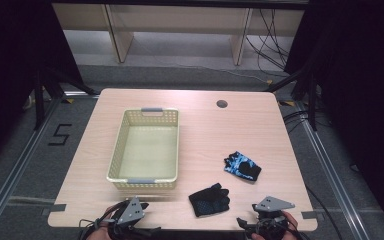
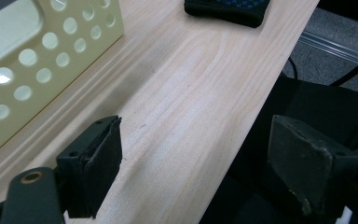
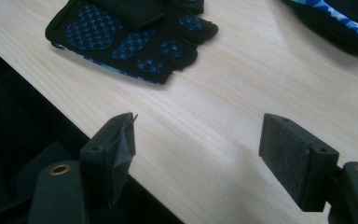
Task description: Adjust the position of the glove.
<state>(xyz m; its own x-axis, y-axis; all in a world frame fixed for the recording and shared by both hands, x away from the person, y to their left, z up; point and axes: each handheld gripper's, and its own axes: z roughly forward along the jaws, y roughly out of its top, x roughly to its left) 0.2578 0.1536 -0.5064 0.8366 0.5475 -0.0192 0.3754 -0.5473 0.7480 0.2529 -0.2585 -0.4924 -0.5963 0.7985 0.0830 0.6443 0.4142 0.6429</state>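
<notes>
Gloves (image 1: 209,199) (image 1: 242,166) on table (image 1: 260,125), grippers (image 1: 130,220) (image 1: 267,222) agape — empty

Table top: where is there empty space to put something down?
The table is bare behind the basket, around the round hole, and left of the basket. It's crowded at the near right, around the palm-up glove and blue glove.

The basket (image 1: 145,150) sits on the left of the table (image 1: 200,120). Two gloves lie to its right (well apart from it): one glove (image 1: 209,199) near the front edge, the other glove (image 1: 242,166) behind it.
</notes>
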